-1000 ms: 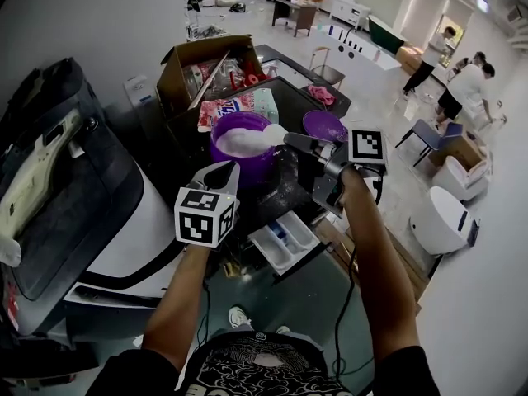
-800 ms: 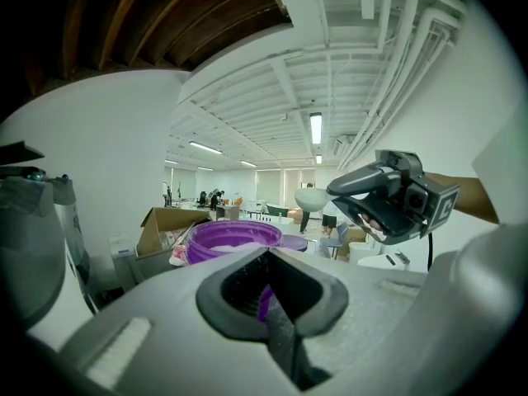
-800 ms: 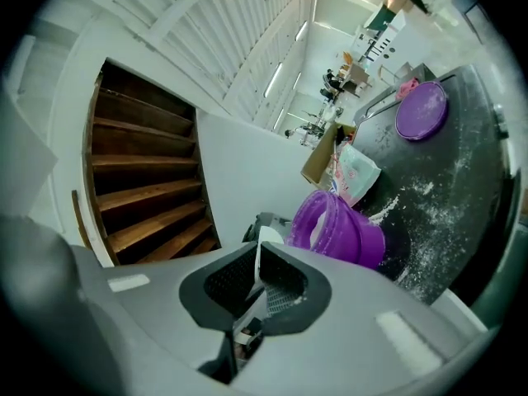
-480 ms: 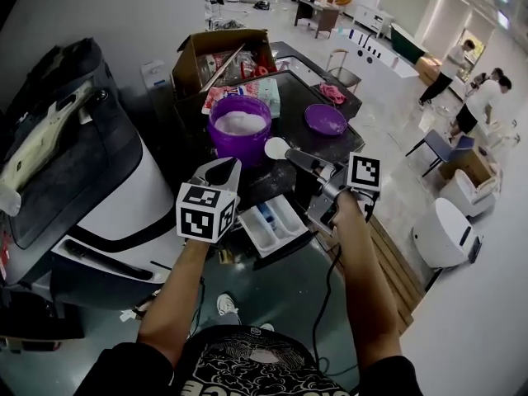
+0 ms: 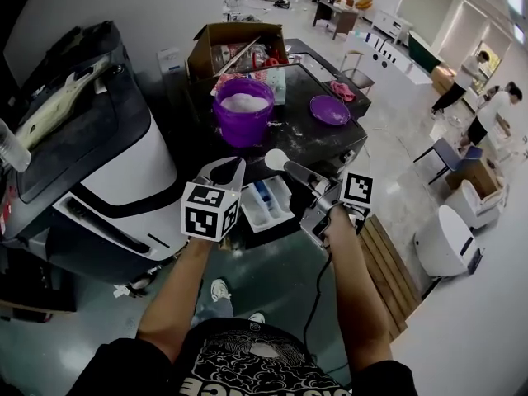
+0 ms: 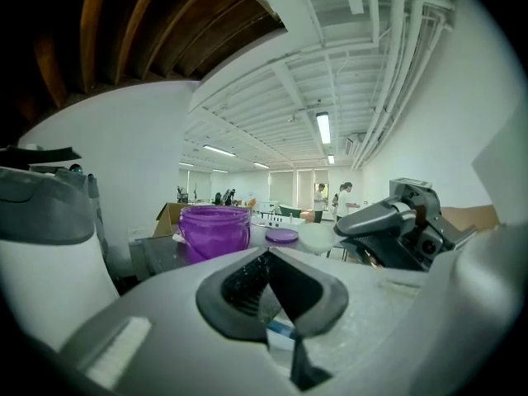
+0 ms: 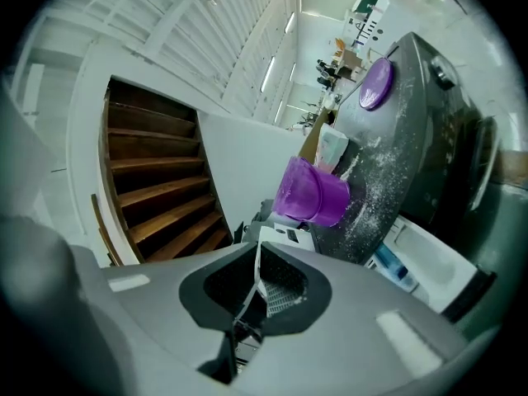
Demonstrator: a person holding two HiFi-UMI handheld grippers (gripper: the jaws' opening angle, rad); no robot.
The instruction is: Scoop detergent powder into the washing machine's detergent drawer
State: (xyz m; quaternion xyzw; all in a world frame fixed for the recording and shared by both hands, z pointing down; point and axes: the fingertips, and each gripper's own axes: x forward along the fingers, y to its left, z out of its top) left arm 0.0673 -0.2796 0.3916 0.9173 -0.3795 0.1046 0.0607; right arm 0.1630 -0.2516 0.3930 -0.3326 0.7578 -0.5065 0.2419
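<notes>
A purple tub [image 5: 243, 110] of white powder stands on the dark washing machine top [image 5: 305, 134], with its purple lid [image 5: 328, 110] lying to the right. The white detergent drawer [image 5: 266, 205] is pulled open below the front edge. My right gripper [image 5: 318, 180] is shut on the handle of a scoop [image 5: 275, 159] heaped with powder, held above the drawer's far right corner. My left gripper [image 5: 231, 165] is shut on nothing, just left of the drawer. The left gripper view shows the tub [image 6: 214, 229] and scoop [image 6: 316, 238]. The right gripper view shows the tub [image 7: 312, 195] and drawer [image 7: 421, 258].
An open cardboard box [image 5: 235, 48] of packets sits behind the tub. A pink cloth [image 5: 342, 91] lies at the top's far right. A large white and black machine [image 5: 99, 163] stands on the left. A wooden pallet [image 5: 388, 262] and people are to the right.
The right gripper has carried the filled scoop out of the purple tub and down toward me, over the open drawer. The left gripper has stayed beside the drawer.
</notes>
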